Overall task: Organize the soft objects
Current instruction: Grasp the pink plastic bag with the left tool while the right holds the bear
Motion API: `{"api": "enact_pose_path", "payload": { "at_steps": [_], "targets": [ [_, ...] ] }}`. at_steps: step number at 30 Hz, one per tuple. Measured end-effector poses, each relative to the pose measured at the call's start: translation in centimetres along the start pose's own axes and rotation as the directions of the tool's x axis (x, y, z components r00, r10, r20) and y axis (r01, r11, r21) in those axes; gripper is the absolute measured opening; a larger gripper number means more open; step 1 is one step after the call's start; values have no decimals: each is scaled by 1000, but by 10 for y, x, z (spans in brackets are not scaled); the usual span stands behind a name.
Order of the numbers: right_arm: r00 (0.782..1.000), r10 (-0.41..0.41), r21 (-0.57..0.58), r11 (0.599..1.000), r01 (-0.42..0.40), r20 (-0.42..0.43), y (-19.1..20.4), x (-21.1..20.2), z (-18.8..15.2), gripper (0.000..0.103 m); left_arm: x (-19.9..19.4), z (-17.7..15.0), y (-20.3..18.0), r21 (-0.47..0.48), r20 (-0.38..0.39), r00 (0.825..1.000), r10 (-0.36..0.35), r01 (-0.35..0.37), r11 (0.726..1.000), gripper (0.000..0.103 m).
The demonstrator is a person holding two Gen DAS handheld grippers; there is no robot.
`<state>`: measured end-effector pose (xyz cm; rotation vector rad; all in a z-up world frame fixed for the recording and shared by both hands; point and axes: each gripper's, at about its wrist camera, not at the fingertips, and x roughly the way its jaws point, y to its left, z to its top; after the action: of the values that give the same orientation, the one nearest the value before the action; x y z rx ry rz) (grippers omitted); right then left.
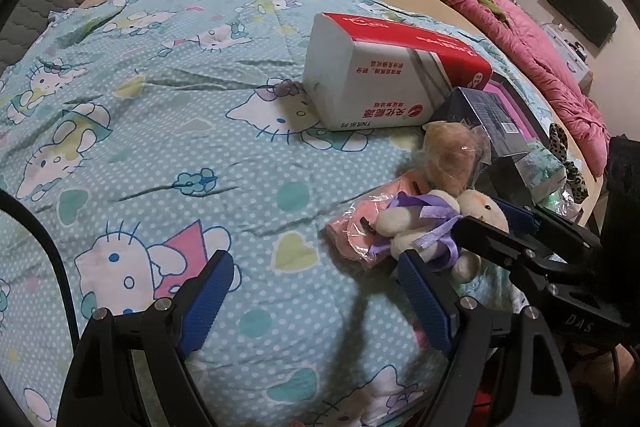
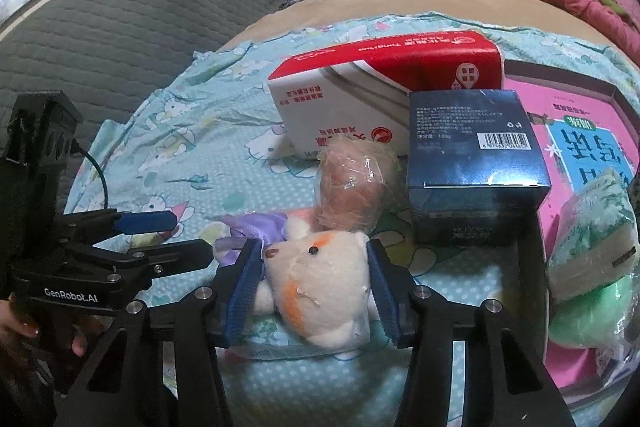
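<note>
My right tongs point(image 2: 316, 291) straddle the plush point(image 2: 320, 291) on the bed point(image 2: 280, 379), blue pads against both its sides, so I judge them gripping it. The plush's long axis runs toward me, between the fingers. My left tongs point(image 1: 316, 303) hang wide open and empty, just left of it.

Red-and-white tissue pack point(image 2: 384, 95) beside dark blue box point(image 2: 476, 163), pink box point(image 2: 576, 115) behind, on patterned blanket point(image 1: 160, 131).
</note>
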<state>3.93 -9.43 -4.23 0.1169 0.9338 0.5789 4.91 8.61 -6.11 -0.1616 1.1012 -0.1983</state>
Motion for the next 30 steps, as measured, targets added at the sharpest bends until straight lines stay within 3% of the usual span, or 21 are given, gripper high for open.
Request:
{"api": "enact_pose_path", "payload": {
  "at_steps": [20,30],
  "targets": [
    [1000,-30,67,997,30,4,-21,-32,-5,53,22,9,-8,20,-23,1000,-15,15,1000,84],
    [999,-47,79,996,45,16,-26,-43,-9,53,45,22,-11,14,-42,994,-99,100,995,80]
  ]
}}
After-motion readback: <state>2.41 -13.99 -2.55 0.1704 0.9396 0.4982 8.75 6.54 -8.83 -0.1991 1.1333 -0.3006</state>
